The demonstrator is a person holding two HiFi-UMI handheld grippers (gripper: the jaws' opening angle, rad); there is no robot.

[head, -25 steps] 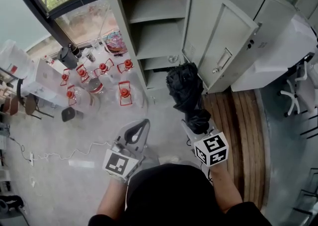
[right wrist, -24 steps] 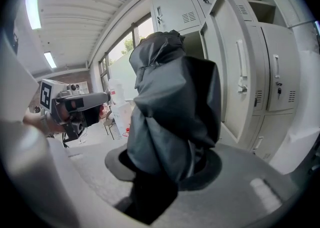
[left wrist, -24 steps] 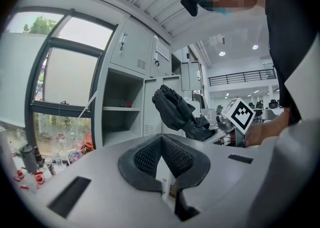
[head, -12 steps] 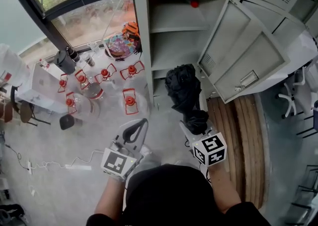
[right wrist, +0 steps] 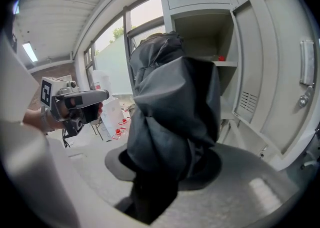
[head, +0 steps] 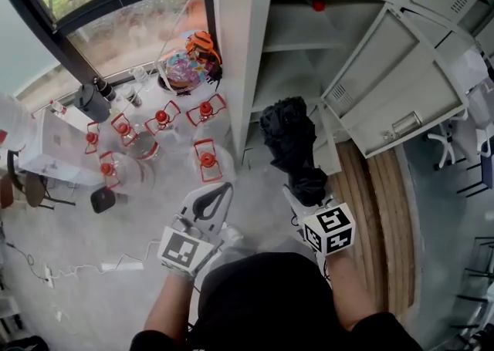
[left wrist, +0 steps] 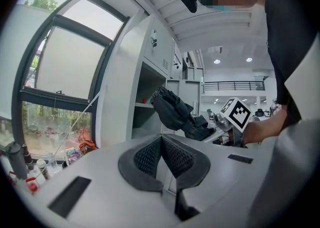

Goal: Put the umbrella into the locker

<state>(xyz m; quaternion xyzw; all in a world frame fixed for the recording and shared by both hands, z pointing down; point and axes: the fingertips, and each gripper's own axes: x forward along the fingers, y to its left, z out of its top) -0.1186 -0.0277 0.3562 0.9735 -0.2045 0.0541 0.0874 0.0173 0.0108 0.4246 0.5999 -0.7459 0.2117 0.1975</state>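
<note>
The folded black umbrella stands up out of my right gripper, which is shut on its lower end. In the right gripper view the umbrella fills the middle and hides the jaw tips. Just beyond it stands the open grey locker with bare shelves, its door swung out to the right. A small red thing sits on an upper shelf. My left gripper hangs over the floor left of the umbrella. Its pads meet with nothing between them.
Several big water bottles with red caps stand on the floor left of the locker, below the window. A colourful bag lies beside the locker's side wall. Wooden planks lie on the floor at right. A cable runs along the floor.
Both grippers and the umbrella have come closer to the locker. Its open compartment and door now lie right beyond the umbrella's tip. The grip on the umbrella is unchanged.
</note>
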